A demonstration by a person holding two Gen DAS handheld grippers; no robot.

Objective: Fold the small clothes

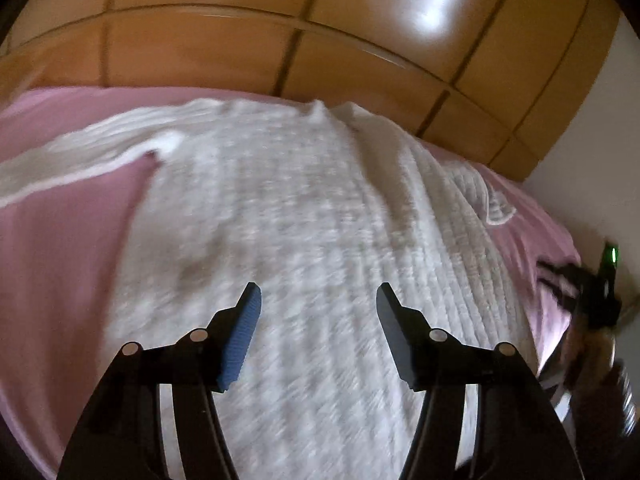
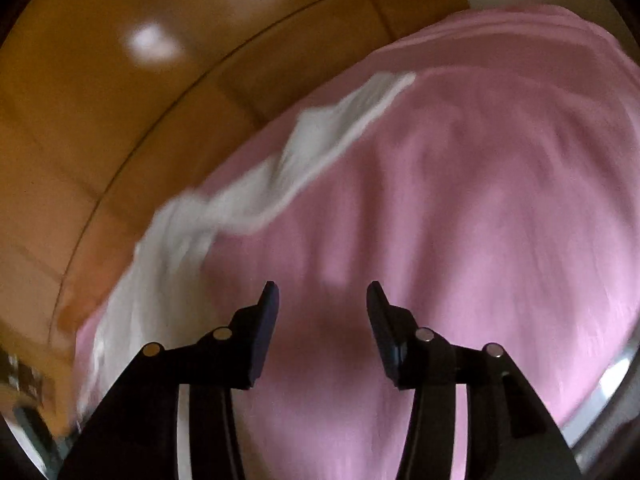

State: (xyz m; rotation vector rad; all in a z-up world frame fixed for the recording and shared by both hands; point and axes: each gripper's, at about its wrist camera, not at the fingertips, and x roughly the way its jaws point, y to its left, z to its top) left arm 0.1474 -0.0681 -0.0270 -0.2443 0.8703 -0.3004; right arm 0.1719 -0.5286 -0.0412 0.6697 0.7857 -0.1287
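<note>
Both the left tongs (image 1: 319, 292) and right tongs (image 2: 322, 290) stand apart, empty, above the white knit sweater (image 1: 304, 216) on the pink bed sheet (image 2: 480, 200). This looks like a pause between folds; next, each needs an edge to pinch.

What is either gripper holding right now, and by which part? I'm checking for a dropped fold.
Nothing. The left gripper is open above the white garment; the right gripper is open over the pink sheet.

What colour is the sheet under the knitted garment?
Pink sheet, plain; clearest in the right wrist view, beneath the white knitted garment.
</note>
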